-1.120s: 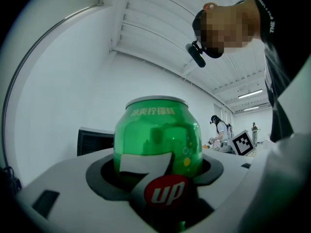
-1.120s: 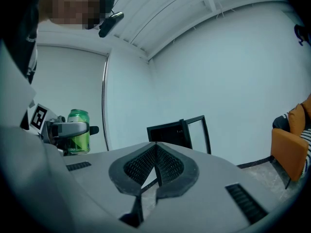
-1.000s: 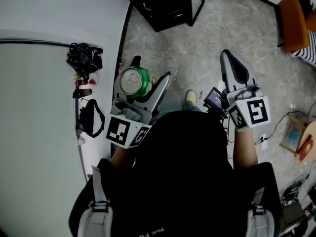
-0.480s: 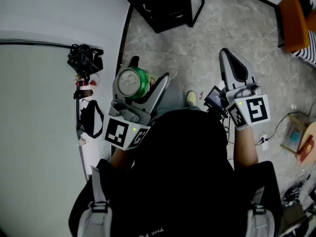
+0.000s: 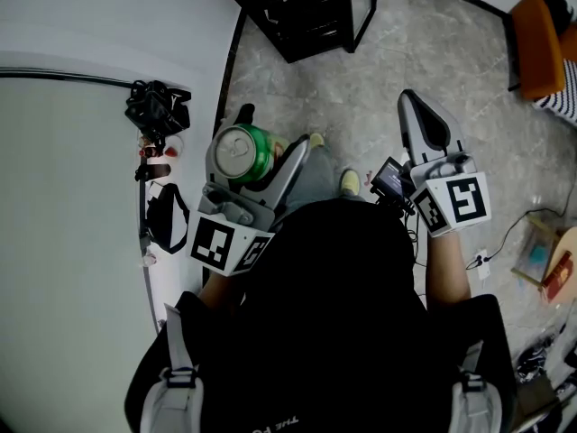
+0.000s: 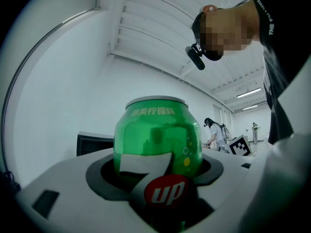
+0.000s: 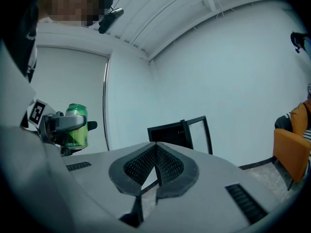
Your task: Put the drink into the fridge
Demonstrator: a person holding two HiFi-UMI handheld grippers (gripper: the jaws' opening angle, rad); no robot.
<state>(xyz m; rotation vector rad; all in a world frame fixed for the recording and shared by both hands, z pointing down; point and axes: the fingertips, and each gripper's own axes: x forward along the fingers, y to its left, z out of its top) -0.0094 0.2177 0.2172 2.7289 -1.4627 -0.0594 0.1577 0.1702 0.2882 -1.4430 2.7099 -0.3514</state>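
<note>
Drink can [image 5: 242,154]: a green soda can with a smooth painted wall and a metal lid. We judge it stiff enough to carry but thin-skinned, so a hard squeeze would dent it. The glossy side looks slippery, and if it is full it will weigh noticeably. Whether it is full we cannot tell. The best hold, to our mind, is across the middle of the round body. There the wall is straight and the pads meet it squarely. It should stay upright, with the lid and the bottom rim left alone.

That is how it sits now. The left gripper [image 5: 275,126] is clenched on the can, one jaw on each side of the body, and the lid rises above the jaws. In the left gripper view the can fills the gap between the jaws, logo towards the camera, and it stands straight. It hangs in the air above the grey floor [image 5: 379,61], touching nothing but the jaws.

The right gripper [image 5: 413,102] has its jaws drawn together with nothing between them, and it is well apart from the can on the other side of our body.

Ahead stands a black cabinet with its glass door swung open [image 5: 302,12], which we take for the fridge. The can is well apart from it.
</note>
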